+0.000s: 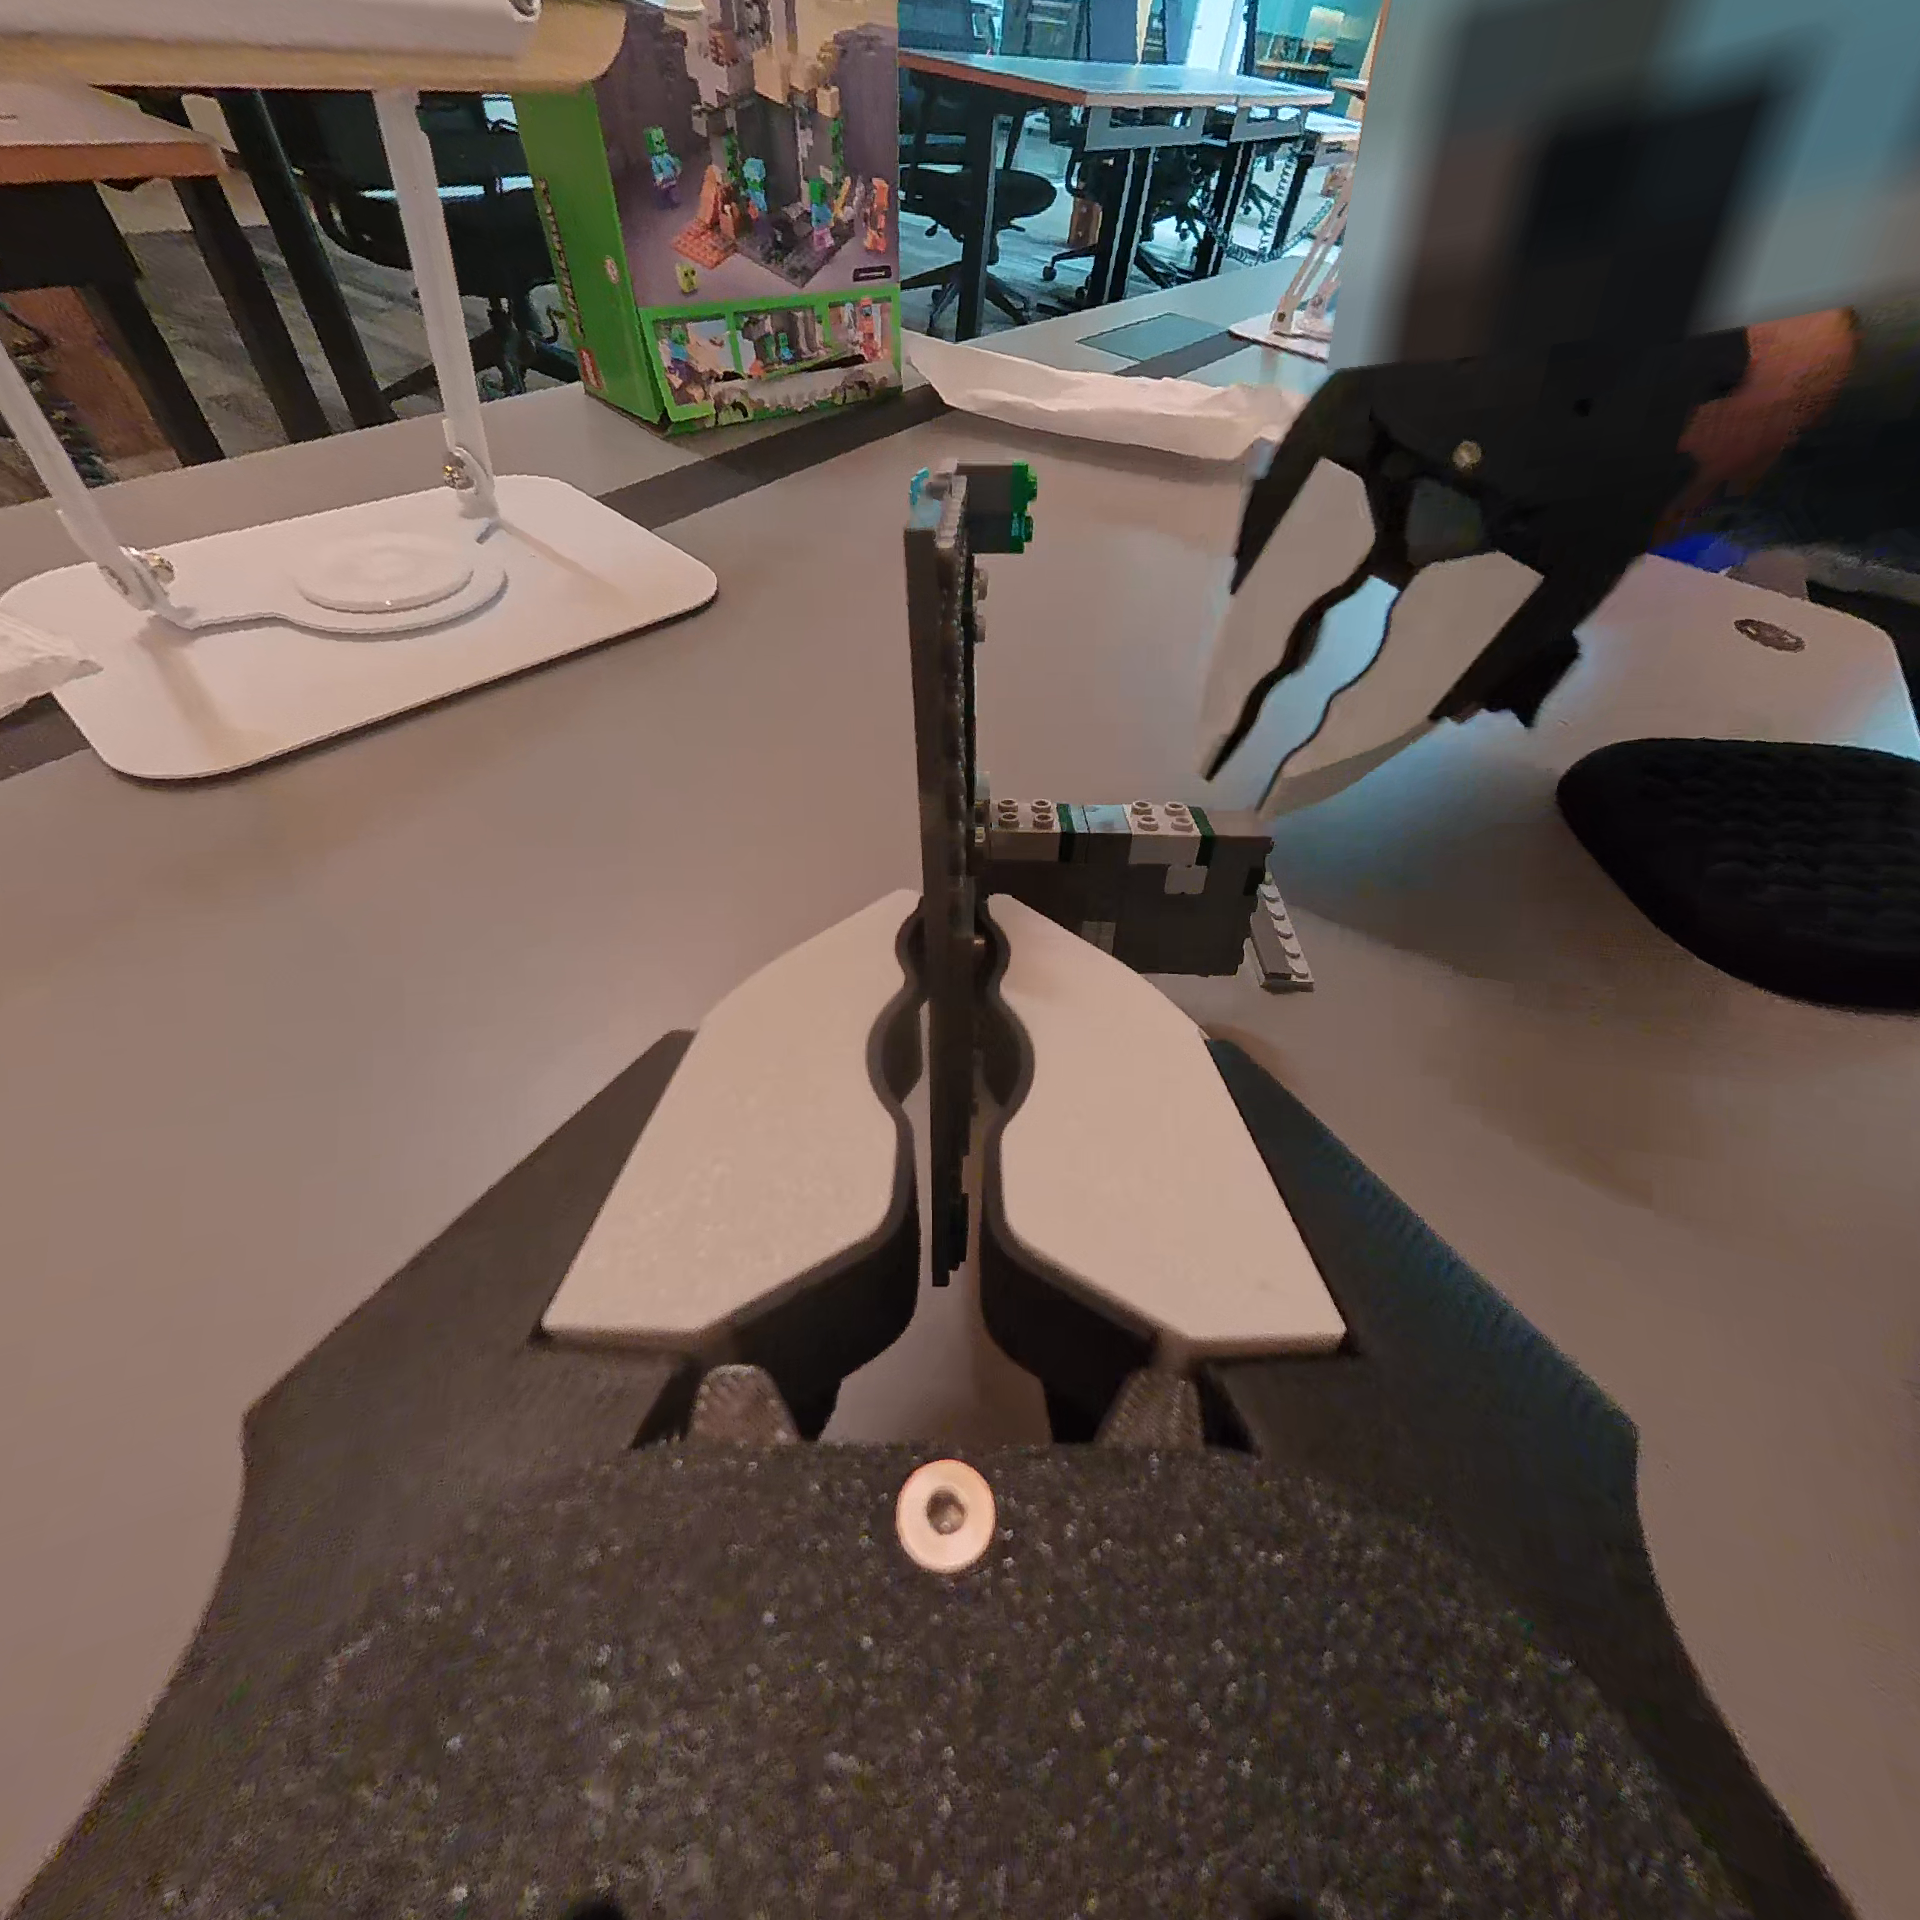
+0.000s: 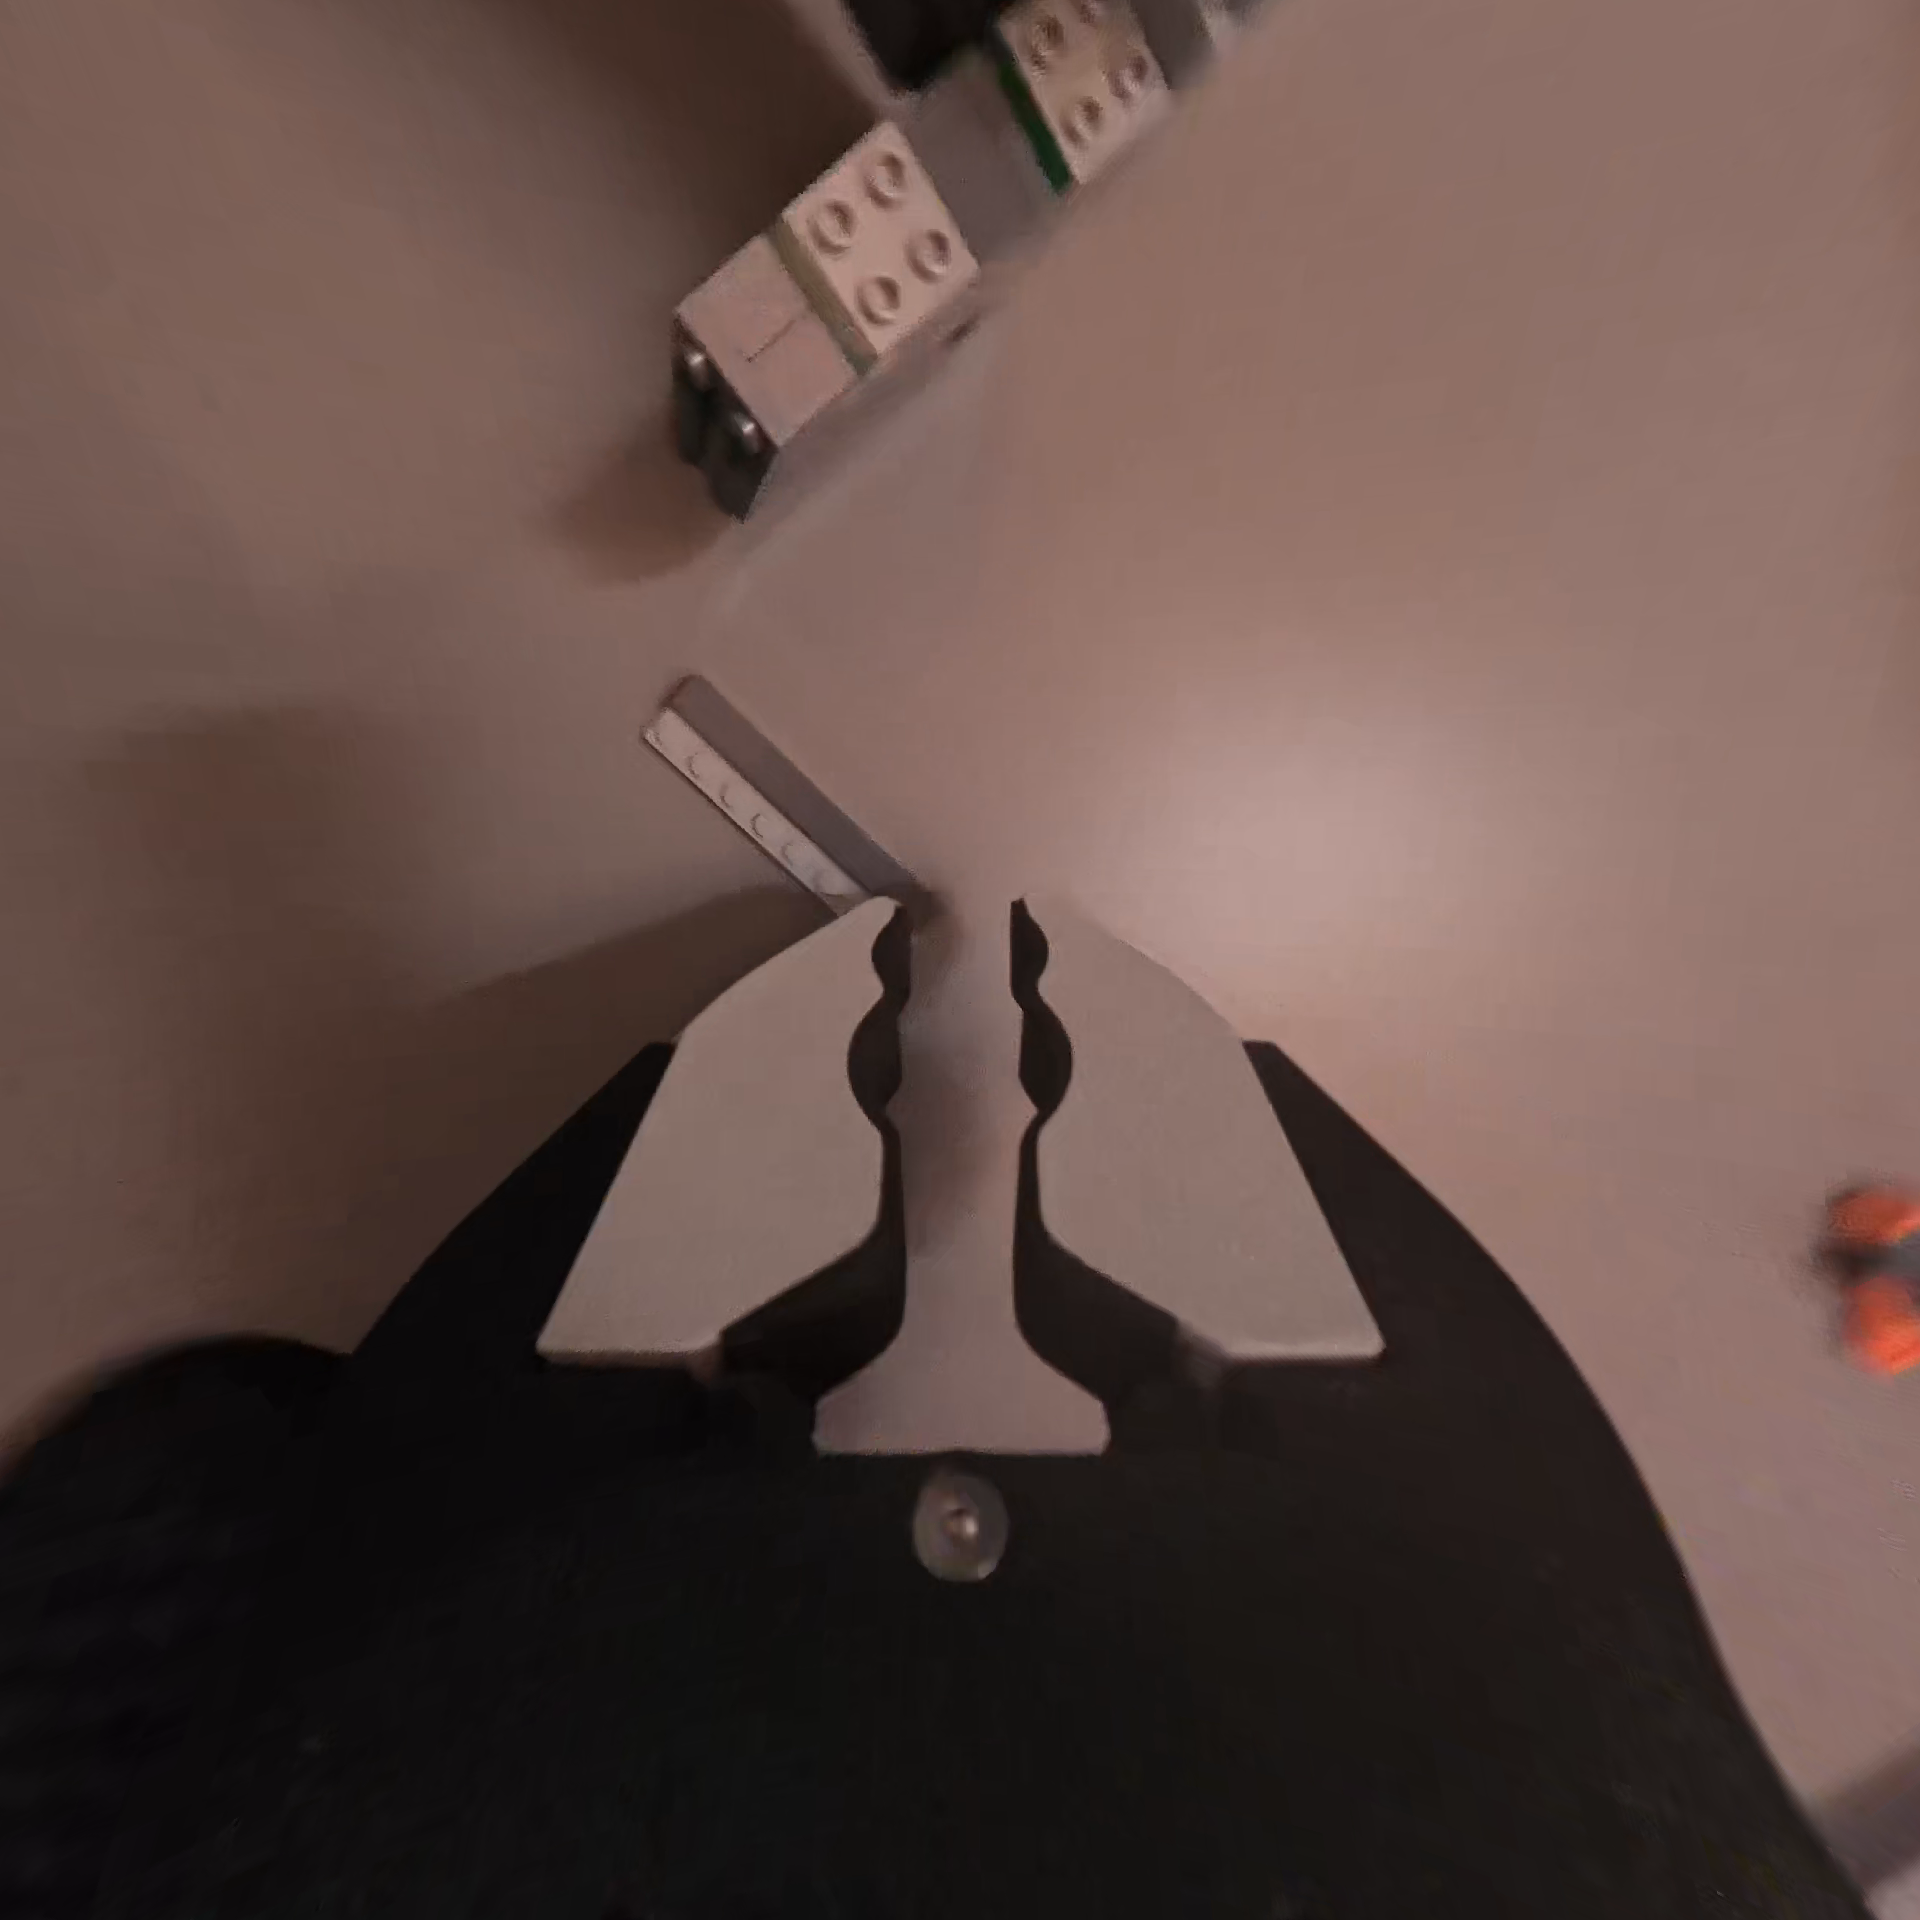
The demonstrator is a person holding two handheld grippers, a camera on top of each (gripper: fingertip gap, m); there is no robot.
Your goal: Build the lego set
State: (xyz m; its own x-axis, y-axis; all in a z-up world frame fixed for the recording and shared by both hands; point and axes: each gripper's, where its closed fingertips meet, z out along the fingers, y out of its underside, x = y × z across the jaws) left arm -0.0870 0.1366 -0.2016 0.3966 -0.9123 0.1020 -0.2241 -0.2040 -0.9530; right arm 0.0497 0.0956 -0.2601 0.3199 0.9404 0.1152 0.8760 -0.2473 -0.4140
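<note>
- Grey baseplate (image 1: 943, 831), stood on edge, is clamped between the left gripper (image 1: 951, 935) fingers in the left wrist view; a grey brick block (image 1: 1132, 883) juts from its right side, and green bricks (image 1: 1013, 506) sit at the top.
- Only this view shows the set's box (image 1: 727, 208), a white stand (image 1: 364, 603) and the right gripper (image 1: 1340, 717) hovering above the block with a hand (image 1: 1766, 395) behind it.
- In the right wrist view, the right gripper (image 2: 961, 904) stands narrowly parted and empty over the table (image 2: 1455, 623); a thin grey plate (image 2: 769, 800) lies just by its left fingertip, the block (image 2: 831, 301) lies beyond, and blurred orange pieces (image 2: 1875, 1288) sit at the right edge.
</note>
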